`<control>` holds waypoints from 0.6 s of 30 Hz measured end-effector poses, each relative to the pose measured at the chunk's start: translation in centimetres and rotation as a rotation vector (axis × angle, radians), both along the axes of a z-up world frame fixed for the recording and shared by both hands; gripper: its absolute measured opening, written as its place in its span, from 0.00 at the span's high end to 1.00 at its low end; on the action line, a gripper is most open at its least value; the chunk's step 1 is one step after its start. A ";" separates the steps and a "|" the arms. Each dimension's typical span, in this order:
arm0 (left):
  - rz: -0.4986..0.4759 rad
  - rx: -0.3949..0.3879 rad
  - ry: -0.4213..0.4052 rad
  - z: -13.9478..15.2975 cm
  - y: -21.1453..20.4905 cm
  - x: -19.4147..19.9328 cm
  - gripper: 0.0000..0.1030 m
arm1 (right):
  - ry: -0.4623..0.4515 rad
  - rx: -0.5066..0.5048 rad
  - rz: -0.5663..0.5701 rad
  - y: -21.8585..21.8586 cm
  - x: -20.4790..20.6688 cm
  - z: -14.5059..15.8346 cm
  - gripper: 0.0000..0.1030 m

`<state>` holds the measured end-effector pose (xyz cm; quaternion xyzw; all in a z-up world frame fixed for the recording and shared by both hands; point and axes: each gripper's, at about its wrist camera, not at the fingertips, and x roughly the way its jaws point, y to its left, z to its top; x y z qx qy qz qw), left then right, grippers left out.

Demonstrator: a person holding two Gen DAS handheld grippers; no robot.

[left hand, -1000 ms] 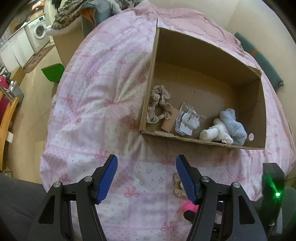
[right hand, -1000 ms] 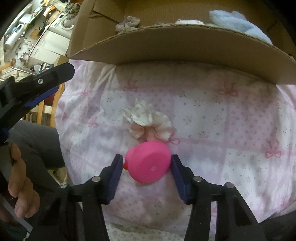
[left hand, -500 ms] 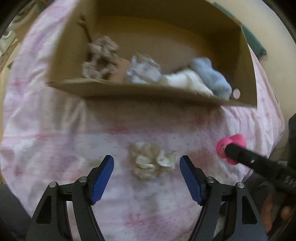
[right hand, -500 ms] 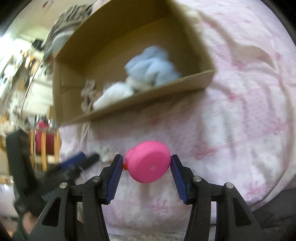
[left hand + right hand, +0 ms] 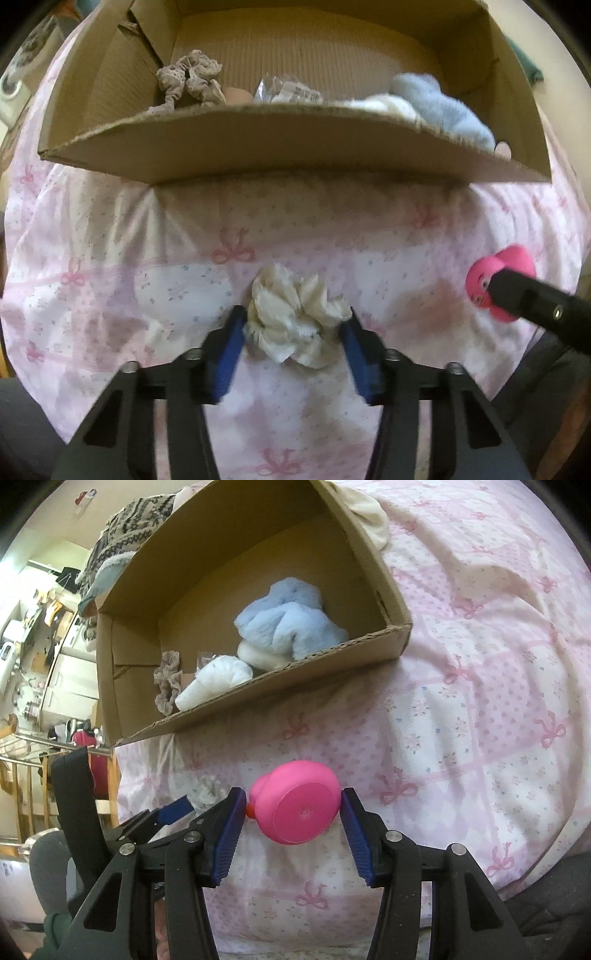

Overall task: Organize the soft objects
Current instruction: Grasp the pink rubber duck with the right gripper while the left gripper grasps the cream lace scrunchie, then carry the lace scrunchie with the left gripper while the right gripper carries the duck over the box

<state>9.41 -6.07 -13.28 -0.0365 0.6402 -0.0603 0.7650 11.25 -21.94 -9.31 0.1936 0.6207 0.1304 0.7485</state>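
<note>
A cream scrunchie (image 5: pixel 295 317) lies on the pink bedspread (image 5: pixel 110 258) in front of the cardboard box (image 5: pixel 258 147). My left gripper (image 5: pixel 293 332) points down over it, jaws closing, with both blue pads against the scrunchie's sides. In the right wrist view the scrunchie (image 5: pixel 208 790) shows beside a left fingertip (image 5: pixel 177 808). My right gripper (image 5: pixel 293 812) is shut on a pink rubber toy (image 5: pixel 295 805), held above the bed to the right of the scrunchie; the left wrist view shows that toy (image 5: pixel 495 273) too.
The box (image 5: pixel 258 698) holds a grey scrunchie (image 5: pixel 188 79), a plastic packet (image 5: pixel 288 92), a white soft item (image 5: pixel 218 679) and a blue fluffy item (image 5: pixel 288 624). Patterned clothes (image 5: pixel 133 520) are piled behind it. Furniture stands beyond the bed's left edge (image 5: pixel 22 775).
My left gripper dropped toward the bed and its jaws narrowed around the cream scrunchie. The right gripper carried the pink toy off to the right, then held still.
</note>
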 end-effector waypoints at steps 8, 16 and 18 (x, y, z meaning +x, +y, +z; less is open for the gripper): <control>0.075 -0.003 0.013 0.4 2.1 -0.5 0.86 | 0.014 -0.020 0.026 1.0 0.3 -0.5 0.46; 0.180 0.076 -0.003 0.8 5.5 -1.3 0.86 | 0.016 -0.023 0.036 1.5 0.3 -0.7 0.46; 0.201 0.070 -0.002 1.0 6.2 -1.5 0.86 | 0.011 -0.026 0.040 1.6 0.3 -0.7 0.46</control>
